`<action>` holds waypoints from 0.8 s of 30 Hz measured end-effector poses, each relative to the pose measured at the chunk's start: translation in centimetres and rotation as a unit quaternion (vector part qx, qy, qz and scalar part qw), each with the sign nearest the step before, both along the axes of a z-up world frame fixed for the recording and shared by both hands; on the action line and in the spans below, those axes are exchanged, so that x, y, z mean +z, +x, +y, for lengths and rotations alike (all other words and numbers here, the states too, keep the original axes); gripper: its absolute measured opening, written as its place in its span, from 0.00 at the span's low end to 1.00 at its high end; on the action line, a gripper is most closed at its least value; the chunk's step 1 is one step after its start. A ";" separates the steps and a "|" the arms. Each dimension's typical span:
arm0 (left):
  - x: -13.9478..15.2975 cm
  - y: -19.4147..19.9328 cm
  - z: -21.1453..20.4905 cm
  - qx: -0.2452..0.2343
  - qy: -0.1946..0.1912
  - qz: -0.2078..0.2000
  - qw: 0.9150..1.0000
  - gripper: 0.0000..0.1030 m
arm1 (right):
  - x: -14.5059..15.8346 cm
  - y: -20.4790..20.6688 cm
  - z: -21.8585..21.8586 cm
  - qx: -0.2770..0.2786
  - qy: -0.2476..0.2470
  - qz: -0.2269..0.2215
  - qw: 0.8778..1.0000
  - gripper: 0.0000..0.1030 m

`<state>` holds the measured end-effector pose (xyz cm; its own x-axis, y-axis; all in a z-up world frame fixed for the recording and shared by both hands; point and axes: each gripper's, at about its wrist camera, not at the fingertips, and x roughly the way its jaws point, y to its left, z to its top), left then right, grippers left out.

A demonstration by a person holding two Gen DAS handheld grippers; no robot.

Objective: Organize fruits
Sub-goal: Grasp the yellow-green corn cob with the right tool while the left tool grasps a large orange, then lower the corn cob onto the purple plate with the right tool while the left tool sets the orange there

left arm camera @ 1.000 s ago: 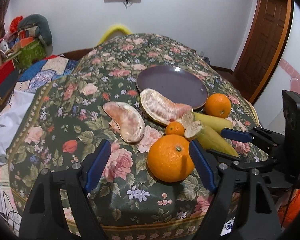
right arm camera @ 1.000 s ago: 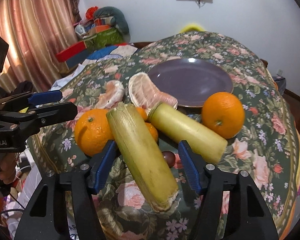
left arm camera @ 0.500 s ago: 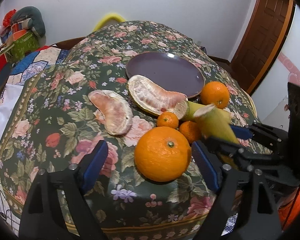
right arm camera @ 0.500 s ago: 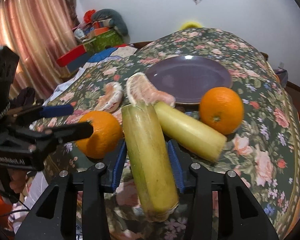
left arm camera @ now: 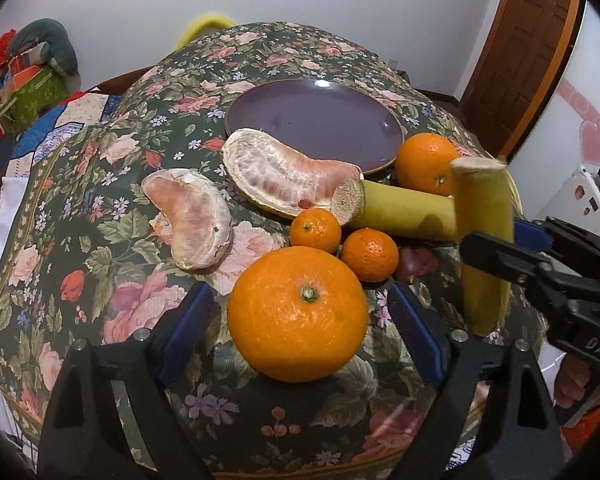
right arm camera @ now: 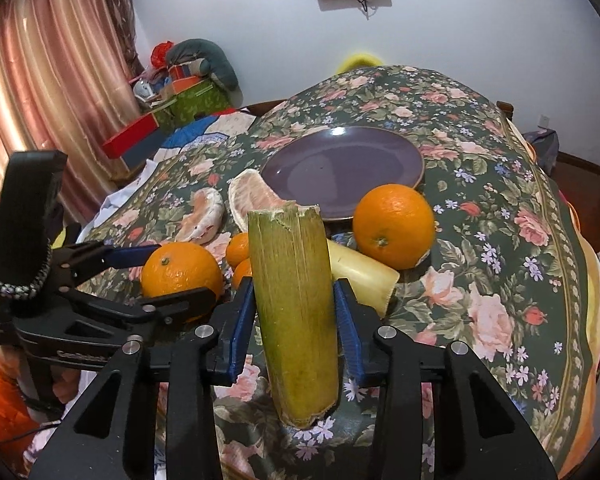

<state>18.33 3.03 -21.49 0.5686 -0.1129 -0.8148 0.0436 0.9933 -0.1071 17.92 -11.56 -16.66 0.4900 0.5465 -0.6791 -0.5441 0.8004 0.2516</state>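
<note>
A cane piece point(right arm camera: 296, 320) is being gripped by the right tool point(right arm camera: 294, 320); the left tool point(left arm camera: 300, 320), wide open, is flanking an orange point(left arm camera: 298, 314). Next: placing on the plate point(right arm camera: 404, 168).

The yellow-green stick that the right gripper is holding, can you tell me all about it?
The sugarcane piece is a thick, yellow-green stalk section with fine lengthwise streaks and rough, fibrous cut ends. The right gripper has its blue-padded jaws shut on its middle, holding it nearly upright, lifted above the floral tablecloth. Only the jaws seem to touch it.
</note>
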 end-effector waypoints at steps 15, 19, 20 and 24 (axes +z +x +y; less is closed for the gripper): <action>1.3 0.0 0.7 0.008 -0.019 -0.010 1.000 0.66 | 1.8 0.4 -1.1 -0.015 0.012 -0.018 1.000 0.34; 3.0 0.0 1.0 0.010 -0.018 -0.033 0.999 0.66 | 2.8 0.7 -1.3 -0.019 0.015 -0.030 0.999 0.34; 3.5 0.1 1.0 0.011 -0.018 -0.039 0.999 0.66 | 3.1 0.8 -1.4 -0.020 0.016 -0.034 0.999 0.34; 5.6 0.6 1.1 0.011 -0.021 -0.066 0.998 0.66 | 4.2 1.4 -1.7 -0.027 0.019 -0.049 0.998 0.34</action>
